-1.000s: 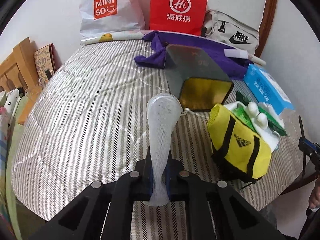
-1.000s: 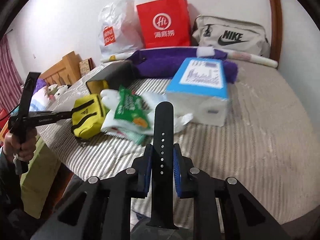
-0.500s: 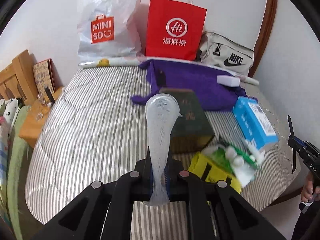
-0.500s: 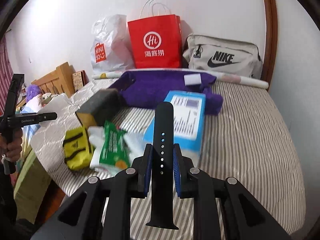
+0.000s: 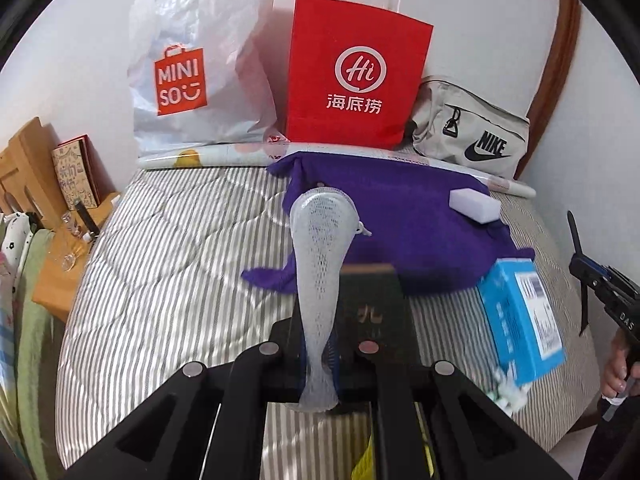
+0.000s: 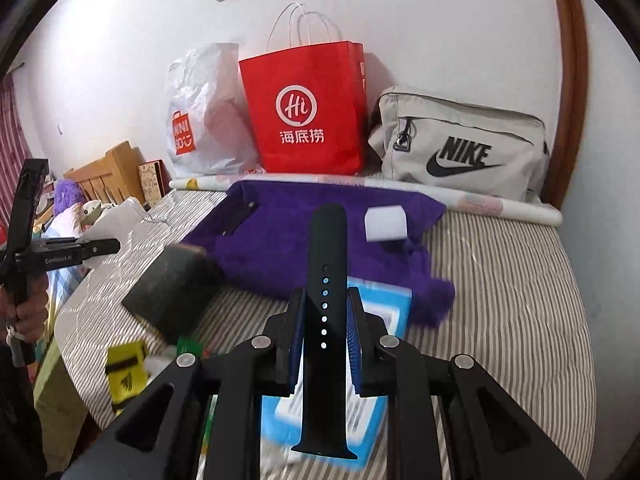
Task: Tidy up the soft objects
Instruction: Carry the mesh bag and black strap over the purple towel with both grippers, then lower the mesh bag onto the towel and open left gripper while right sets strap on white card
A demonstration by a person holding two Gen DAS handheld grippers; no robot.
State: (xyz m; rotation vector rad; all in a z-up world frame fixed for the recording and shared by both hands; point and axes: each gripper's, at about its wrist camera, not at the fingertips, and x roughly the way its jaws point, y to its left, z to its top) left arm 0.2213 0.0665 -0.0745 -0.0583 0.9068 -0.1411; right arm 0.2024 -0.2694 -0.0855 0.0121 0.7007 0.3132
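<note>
wall [image 6: 440, 20]: white | headboard [image 6: 116, 168]: wood | bedcover [image 5: 168, 264]: grey-striped | curtain [image 6: 10, 128]: striped

Your left gripper [image 5: 320, 354] is matte black plastic, with angular arms, cut-out hollows and round silver screws at the joints. Your right gripper [image 6: 323, 344] matches it, its fingers [image 6: 295, 344] lined with ribbed blue pads. White lettering marks the black handle your left hand [image 6: 24, 312] grasps.

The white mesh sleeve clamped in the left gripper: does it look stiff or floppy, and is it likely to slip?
The white mesh sleeve stands upright above the left gripper, so probably springy rather than limp. It pinches thin between the fingers, suggesting soft, light foam. The open netting likely gives grip, so slipping seems unlikely.
</note>
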